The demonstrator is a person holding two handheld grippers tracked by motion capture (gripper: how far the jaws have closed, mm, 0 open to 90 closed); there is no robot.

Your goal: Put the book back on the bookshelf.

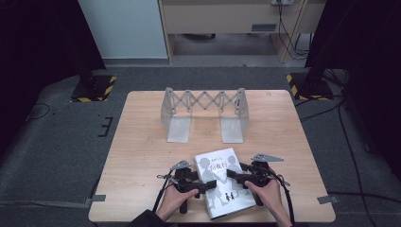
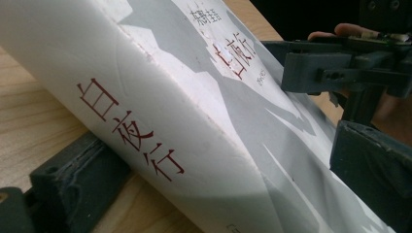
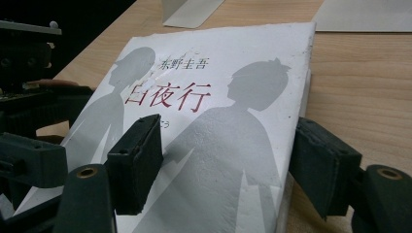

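A thick white book (image 1: 222, 182) with grey silhouettes and red characters lies near the table's front edge, its spine (image 2: 145, 126) to the left. My left gripper (image 1: 204, 187) straddles the spine side: one jaw sits low beside the spine, the other stands over the cover, and I see no pad pressing. In its own view the left gripper (image 2: 218, 174) has the book (image 2: 209, 111) between its wide jaws. My right gripper (image 1: 235, 176) takes the opposite edge. In its view the right gripper (image 3: 231, 165) has one pad on the cover (image 3: 218, 121) and one at the page edge.
A grey metal expanding book rack (image 1: 204, 111) with two flat feet stands at the middle back of the wooden table (image 1: 142, 142). The person's hands come in over the front edge. Black stands with striped bases sit on the floor at both far corners.
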